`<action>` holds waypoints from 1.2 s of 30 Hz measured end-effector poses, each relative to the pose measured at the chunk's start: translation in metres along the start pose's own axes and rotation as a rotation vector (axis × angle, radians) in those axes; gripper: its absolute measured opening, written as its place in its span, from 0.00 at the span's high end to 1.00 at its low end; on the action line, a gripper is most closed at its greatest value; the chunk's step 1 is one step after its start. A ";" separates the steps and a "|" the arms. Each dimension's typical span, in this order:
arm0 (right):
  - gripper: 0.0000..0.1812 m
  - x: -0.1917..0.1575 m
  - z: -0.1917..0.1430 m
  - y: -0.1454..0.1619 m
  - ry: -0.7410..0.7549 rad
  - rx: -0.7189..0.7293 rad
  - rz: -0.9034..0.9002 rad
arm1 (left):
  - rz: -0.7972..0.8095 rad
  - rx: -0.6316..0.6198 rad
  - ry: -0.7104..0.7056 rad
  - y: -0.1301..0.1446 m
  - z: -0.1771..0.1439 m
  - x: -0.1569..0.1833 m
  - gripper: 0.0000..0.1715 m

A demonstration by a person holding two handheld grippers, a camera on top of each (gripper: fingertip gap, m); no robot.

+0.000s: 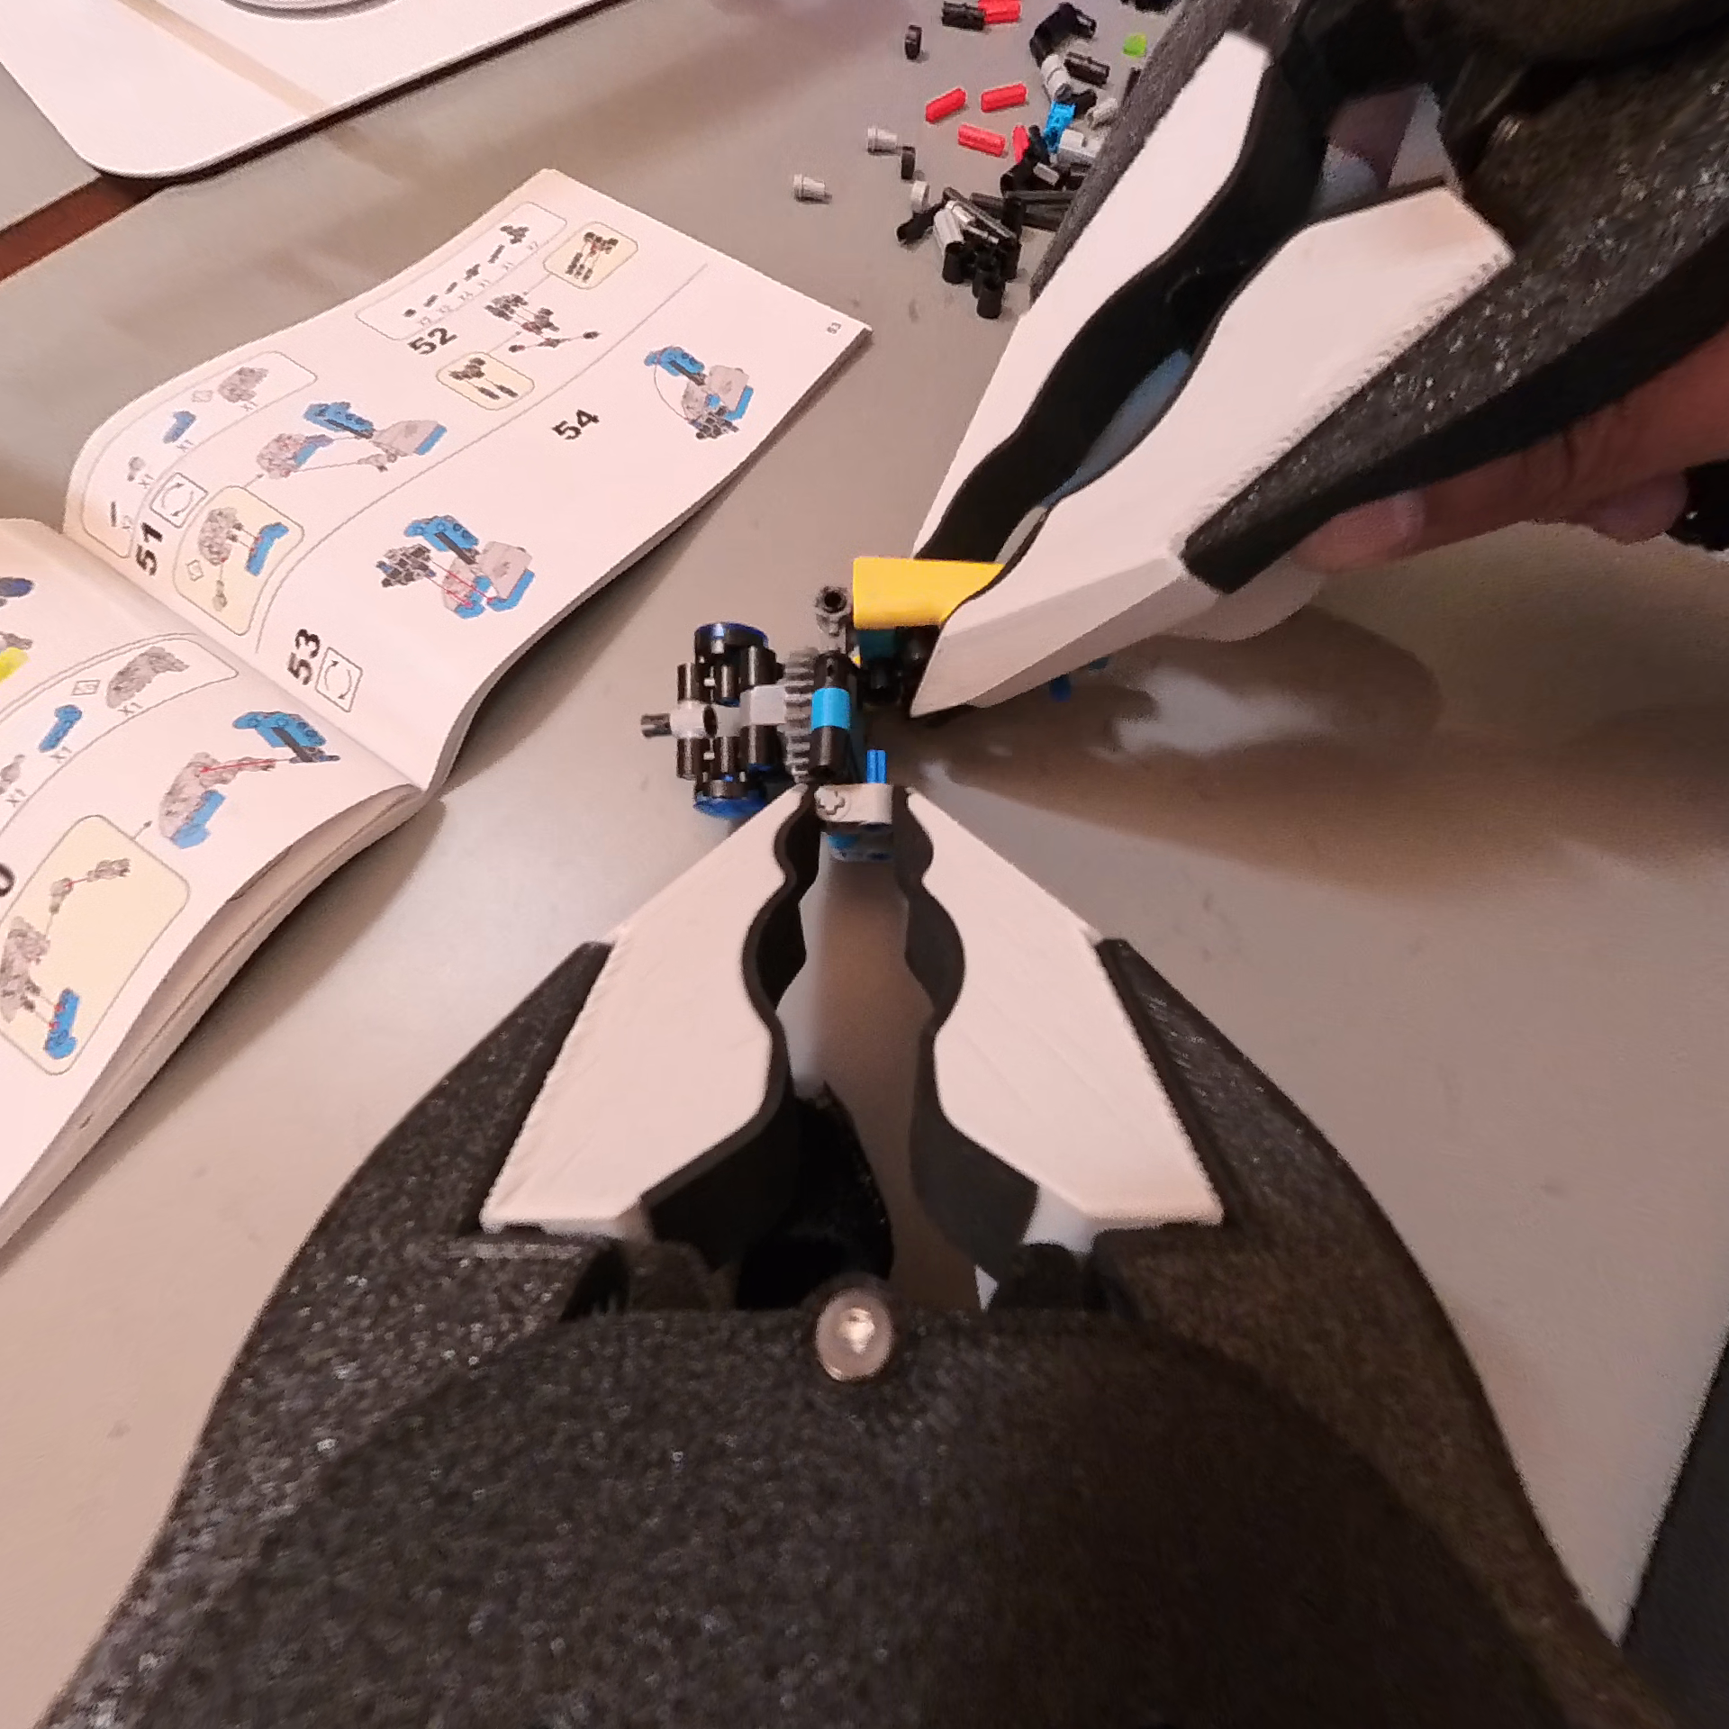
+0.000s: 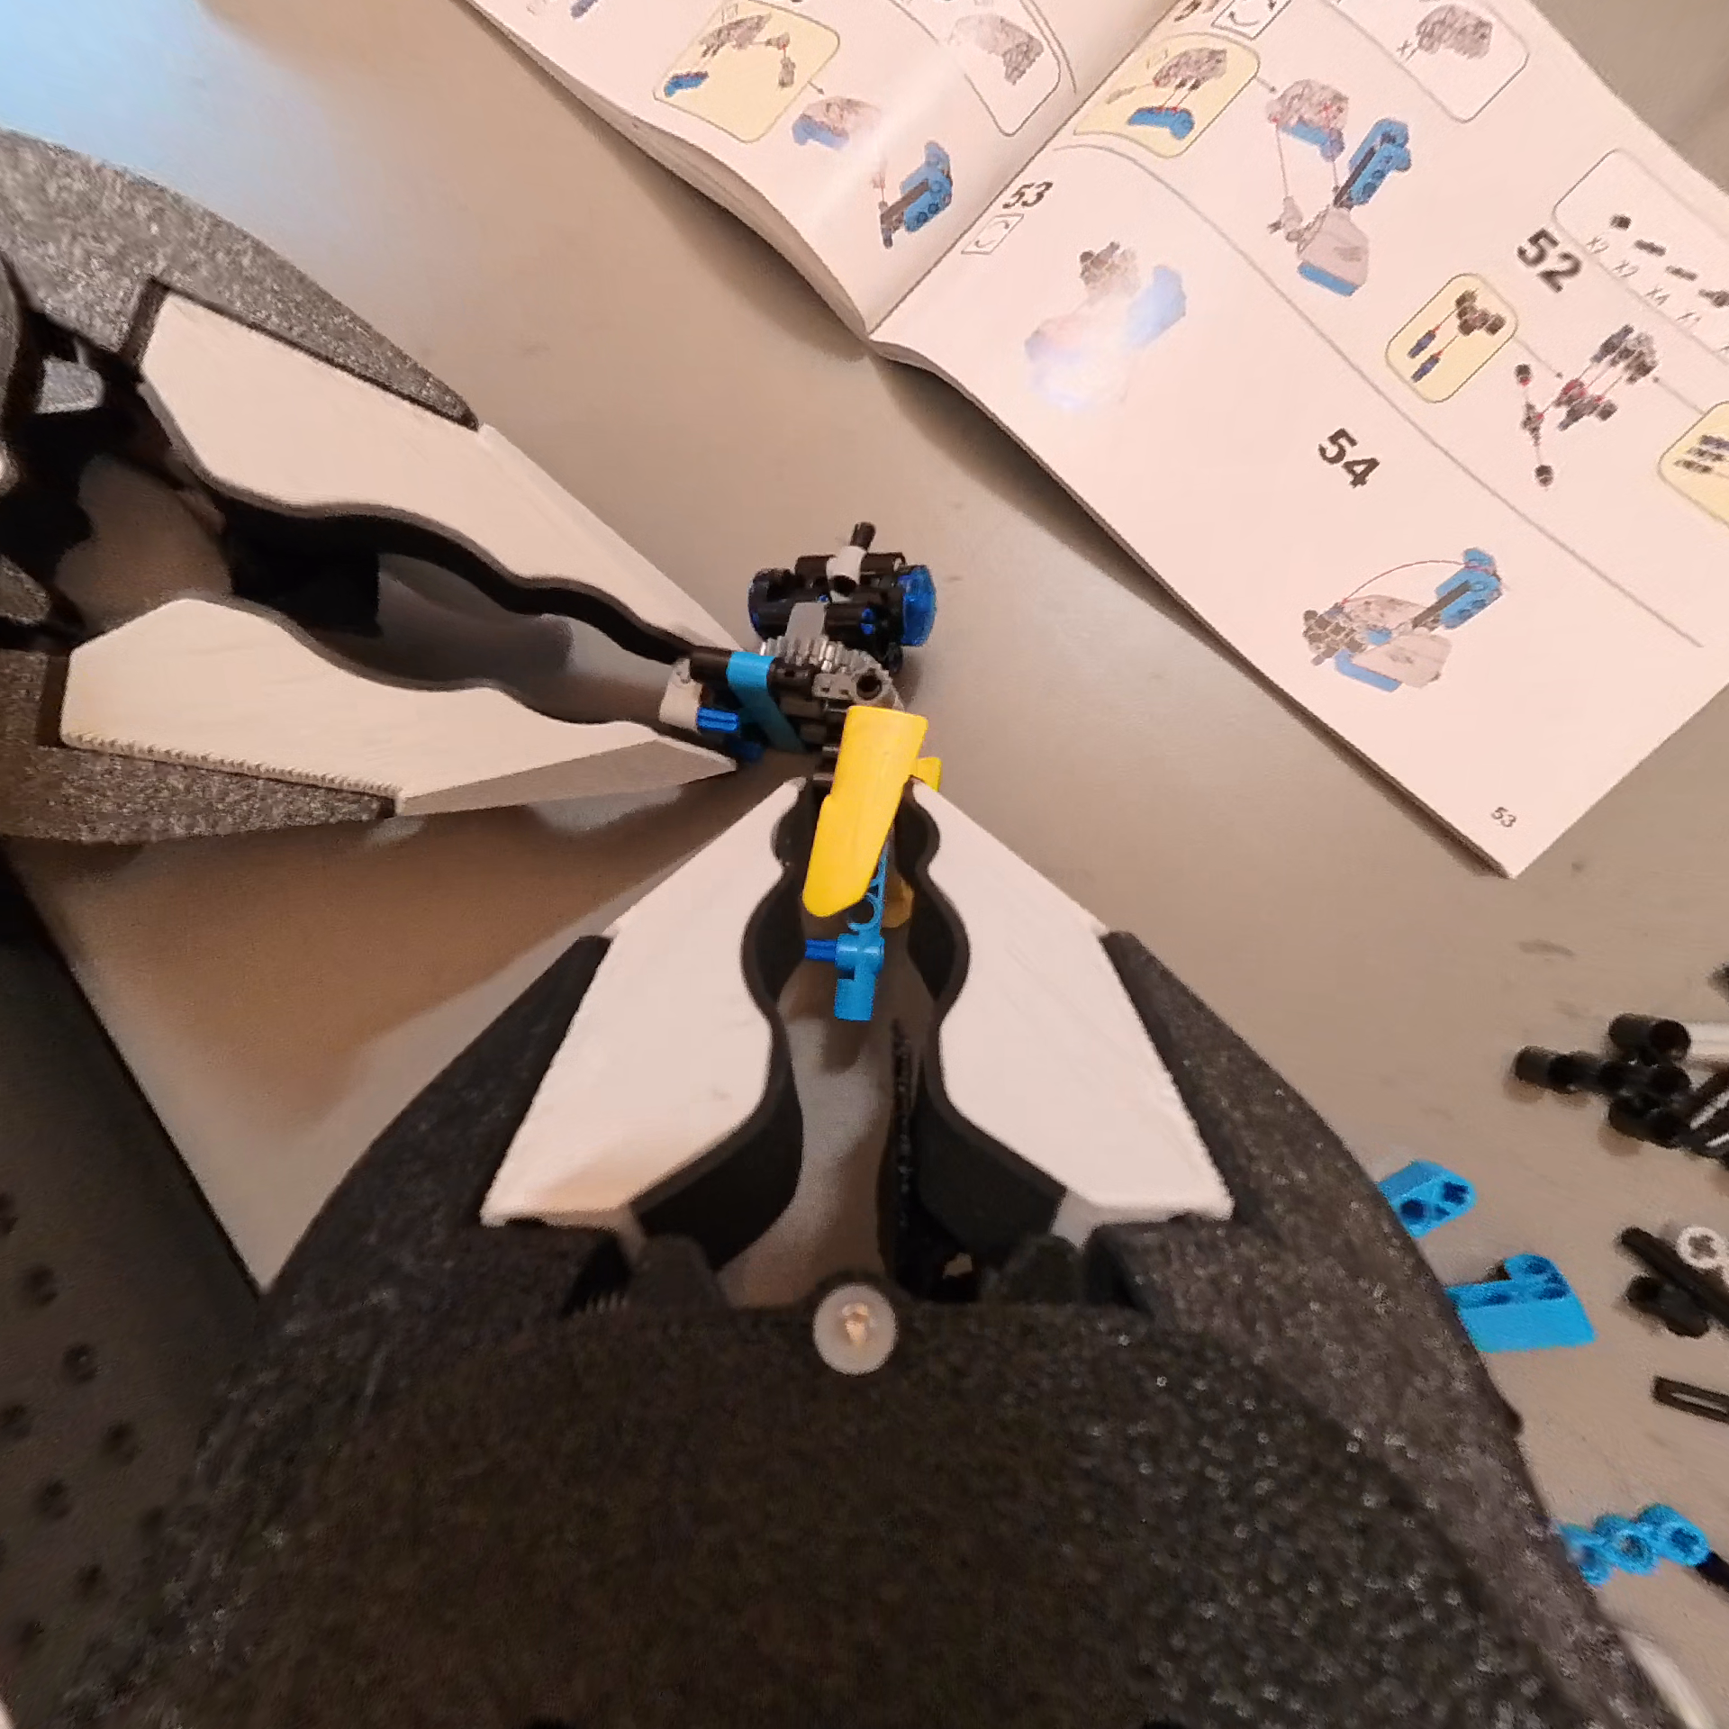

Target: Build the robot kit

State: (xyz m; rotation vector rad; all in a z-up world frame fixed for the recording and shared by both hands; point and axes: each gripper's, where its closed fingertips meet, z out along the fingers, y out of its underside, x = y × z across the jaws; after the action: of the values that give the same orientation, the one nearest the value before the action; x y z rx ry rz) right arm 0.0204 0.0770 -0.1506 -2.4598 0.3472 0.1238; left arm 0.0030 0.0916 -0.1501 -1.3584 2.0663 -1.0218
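Two tools grip brick assembly [image 1: 786,711]; yellow piece [image 2: 861,809] lengthwise toward right tool [image 2: 856,795].

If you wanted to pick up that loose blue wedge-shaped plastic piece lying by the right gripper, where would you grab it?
Probably across the two flat faces of the blue wedge-shaped plastic piece, coming straight down from above. It lies flat on the grey table with bare space around it, and those parallel sides suit two fingers better than its sloped edge. The right gripper already holds the yellow-and-blue model.

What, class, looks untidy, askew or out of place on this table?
Loose parts lie scattered over the table rather than sorted. The open booklet lies askew. The model is gripped by both grippers; nothing looks damaged.
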 end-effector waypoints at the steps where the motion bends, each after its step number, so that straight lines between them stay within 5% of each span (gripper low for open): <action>1: 0.91 0.000 0.000 -0.001 0.002 0.004 0.024 | 0.006 -0.001 -0.008 0.000 0.000 0.000 0.92; 13: 0.91 -0.002 0.001 -0.004 0.120 -0.008 -0.119 | -0.017 -0.003 -0.006 0.000 0.000 -0.002 0.92; 25: 0.91 -0.004 0.002 -0.002 -0.070 0.042 -0.054 | -0.015 -0.004 0.015 0.000 -0.001 -0.002 0.92; 32: 0.91 -0.003 0.003 -0.003 0.062 -0.002 -0.218 | 0.053 -0.015 -0.018 0.001 -0.001 -0.003 0.92; 36: 0.91 -0.004 0.002 -0.004 0.073 0.011 -0.253 | -0.058 -0.002 0.044 0.000 -0.001 -0.003 0.92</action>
State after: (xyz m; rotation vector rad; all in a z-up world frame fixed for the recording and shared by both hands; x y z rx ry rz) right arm 0.0175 0.0820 -0.1497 -2.4778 0.0649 -0.0758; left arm 0.0031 0.0949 -0.1494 -1.4163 2.0711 -1.0825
